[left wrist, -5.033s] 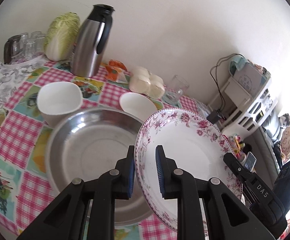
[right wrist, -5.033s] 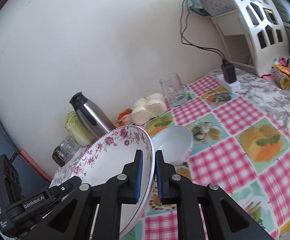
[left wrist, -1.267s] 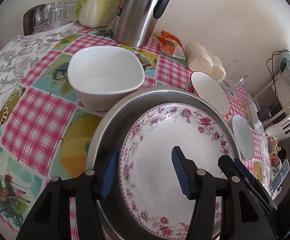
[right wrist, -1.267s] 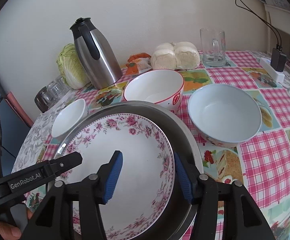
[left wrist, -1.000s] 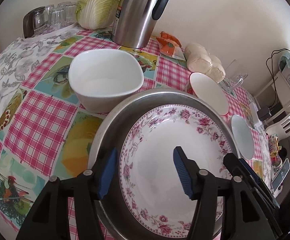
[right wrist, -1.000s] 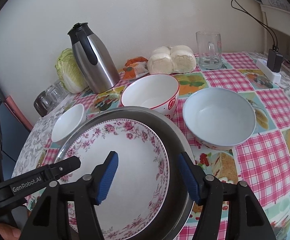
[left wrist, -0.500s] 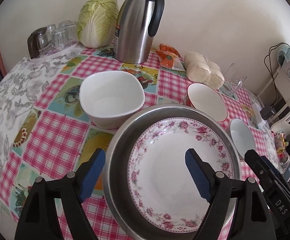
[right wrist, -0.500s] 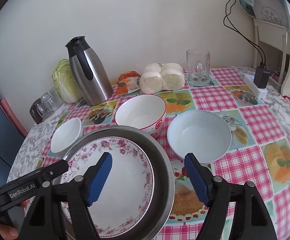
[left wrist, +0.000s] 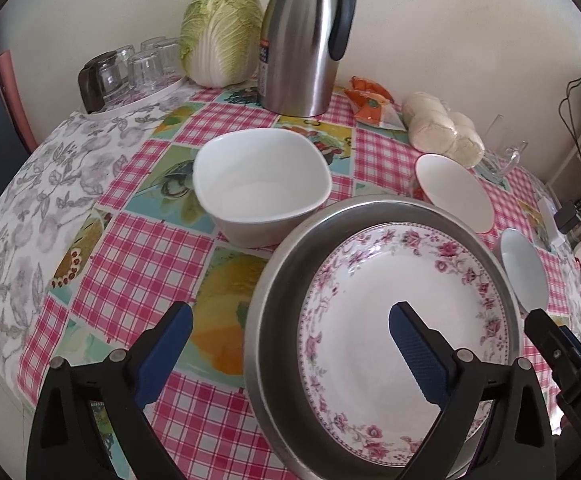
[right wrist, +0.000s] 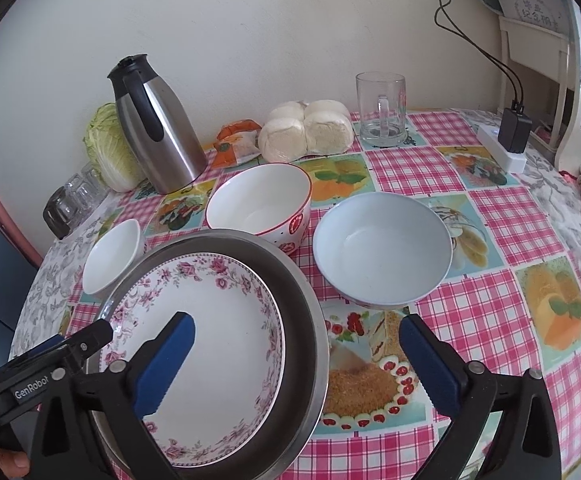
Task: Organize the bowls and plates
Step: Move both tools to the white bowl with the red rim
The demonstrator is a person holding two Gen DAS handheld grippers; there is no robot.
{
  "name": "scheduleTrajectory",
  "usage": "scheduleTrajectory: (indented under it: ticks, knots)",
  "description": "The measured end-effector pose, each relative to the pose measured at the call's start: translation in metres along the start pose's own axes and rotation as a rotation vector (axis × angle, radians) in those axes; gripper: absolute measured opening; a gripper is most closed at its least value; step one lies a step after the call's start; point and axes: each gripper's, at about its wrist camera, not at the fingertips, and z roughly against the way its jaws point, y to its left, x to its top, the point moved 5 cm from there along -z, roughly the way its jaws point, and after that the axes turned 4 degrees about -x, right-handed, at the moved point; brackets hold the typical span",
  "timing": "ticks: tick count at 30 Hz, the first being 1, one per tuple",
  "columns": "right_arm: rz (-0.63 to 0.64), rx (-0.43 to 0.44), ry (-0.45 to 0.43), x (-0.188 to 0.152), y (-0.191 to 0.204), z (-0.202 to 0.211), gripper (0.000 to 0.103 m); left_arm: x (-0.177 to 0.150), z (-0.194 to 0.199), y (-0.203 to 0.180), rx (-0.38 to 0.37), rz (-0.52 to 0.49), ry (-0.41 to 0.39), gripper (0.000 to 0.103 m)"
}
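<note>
Checkered table point(left wrist: 138, 248): rose-rimmed plate point(left wrist: 406, 312) in steel basin point(left wrist: 274, 280); both grippers opening, empty.

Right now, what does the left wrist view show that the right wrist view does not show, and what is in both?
Only the left wrist view shows the square shape of the white bowl and the cabbage in full.

Only the right wrist view shows the glass mug clearly, the charger on its power strip, and the red pattern on the red-rimmed bowl.

Both show the floral plate lying in the steel basin, the flask, the buns and the pale bowl. Both grippers are opening, nothing between them.
</note>
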Motion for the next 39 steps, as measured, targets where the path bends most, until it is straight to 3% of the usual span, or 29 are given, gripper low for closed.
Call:
scheduleTrajectory:
  ticks: [6,13,23,29,32,39]
  knots:
    - [-0.021,-0.002,0.013,-0.002,-0.005,-0.002,0.103,-0.004,-0.005,0.016,0.038,0.067,0.035,0.099]
    - [-0.039,0.016,-0.007,0.0,-0.003,0.0,0.103,0.004,-0.004,0.011,0.052,0.047,0.008,0.1]
    - [-0.047,0.009,-0.094,0.008,-0.009,0.009,0.103,0.036,0.005,-0.008,-0.033,0.017,-0.173,0.1]
    - [-0.056,0.041,-0.079,0.019,-0.014,0.005,0.103,0.053,-0.001,-0.016,-0.219,0.127,-0.102,0.1]
    - [-0.037,0.022,-0.062,0.027,-0.014,-0.001,0.103,0.058,-0.012,-0.018,-0.243,0.154,-0.039,0.1]
    - [0.034,0.009,-0.023,0.051,-0.012,-0.02,0.103,0.078,-0.022,-0.027,-0.211,0.088,-0.079,0.1]
